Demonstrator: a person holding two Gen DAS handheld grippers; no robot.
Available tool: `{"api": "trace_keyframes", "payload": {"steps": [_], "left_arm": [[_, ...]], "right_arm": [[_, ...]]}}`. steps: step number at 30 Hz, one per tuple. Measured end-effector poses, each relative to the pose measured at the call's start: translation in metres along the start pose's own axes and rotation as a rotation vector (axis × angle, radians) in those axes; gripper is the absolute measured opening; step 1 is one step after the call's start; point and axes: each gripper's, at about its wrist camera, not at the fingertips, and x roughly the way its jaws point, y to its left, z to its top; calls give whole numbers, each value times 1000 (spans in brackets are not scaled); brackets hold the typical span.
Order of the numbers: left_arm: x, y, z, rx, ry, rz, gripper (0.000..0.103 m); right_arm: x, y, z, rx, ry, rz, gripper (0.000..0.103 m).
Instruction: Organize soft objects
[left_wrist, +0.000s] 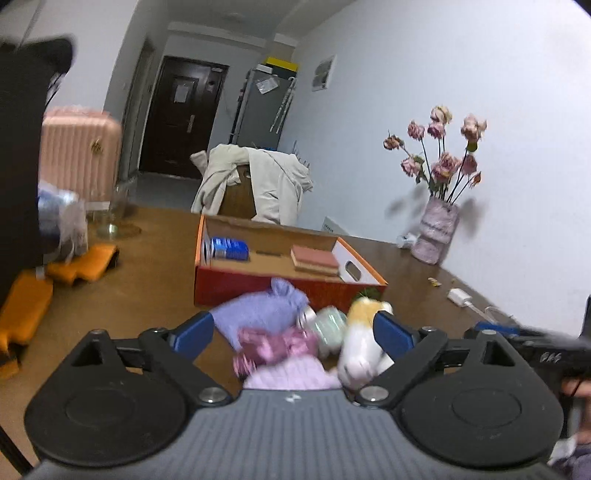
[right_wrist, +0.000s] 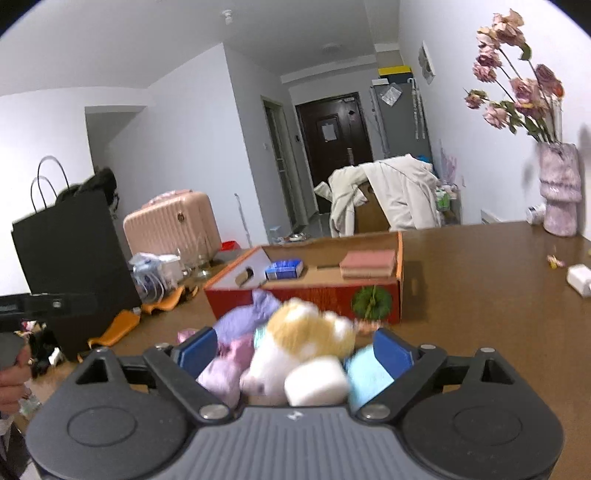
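Observation:
A heap of soft things lies on the brown table in front of an orange cardboard box (left_wrist: 258, 290). In the left wrist view I see a lavender cloth (left_wrist: 258, 314), a pink frilly piece (left_wrist: 273, 345), a mint roll (left_wrist: 328, 325) and a white and yellow plush toy (left_wrist: 360, 347). My left gripper (left_wrist: 293, 326) is open, its blue pads on either side of the heap. In the right wrist view the plush toy (right_wrist: 306, 332), a white foam block (right_wrist: 317, 382) and a light blue cloth (right_wrist: 369, 373) sit between the wide jaws of my right gripper (right_wrist: 295, 349), which is open. The picture is blurred.
The box (right_wrist: 314, 295) holds a blue pack (right_wrist: 284, 269) and a pink book (right_wrist: 369, 263). A vase of dried roses (left_wrist: 437, 232) and a white charger (left_wrist: 460, 296) are at the right. A black paper bag (right_wrist: 74, 251) and orange pieces (left_wrist: 85, 262) are at the left.

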Motion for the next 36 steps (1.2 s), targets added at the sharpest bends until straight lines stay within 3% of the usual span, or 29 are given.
{"api": "trace_keyframes", "payload": {"steps": [4, 8, 16, 19, 21, 24, 26, 29, 34, 36], "left_arm": [[-22, 5, -33, -23, -29, 68, 97], [-23, 4, -49, -4, 12, 91, 97], [3, 9, -54, -12, 62, 93, 97], [23, 11, -54, -20, 86, 97, 96], [40, 12, -55, -23, 114, 87, 93], [66, 15, -58, -38, 155, 87, 75], [79, 21, -59, -72, 176, 84, 61], [94, 30, -59, -118, 184, 98, 53], [108, 49, -57, -216, 219, 39, 38], [111, 54, -58, -252, 234, 21, 37]], "right_arm": [[-14, 16, -32, 1, 4, -24, 91], [-15, 29, -47, 2, 16, 10, 91], [5, 40, -48, -42, 54, 19, 90], [18, 43, -41, -34, 55, 50, 83], [34, 46, -40, -23, 67, 88, 78], [65, 52, -41, -2, 111, 113, 62], [91, 54, -41, 13, 140, 133, 57], [121, 56, -42, 36, 165, 151, 46], [153, 60, -43, 29, 221, 151, 39], [160, 60, -45, 45, 239, 169, 36]]}}
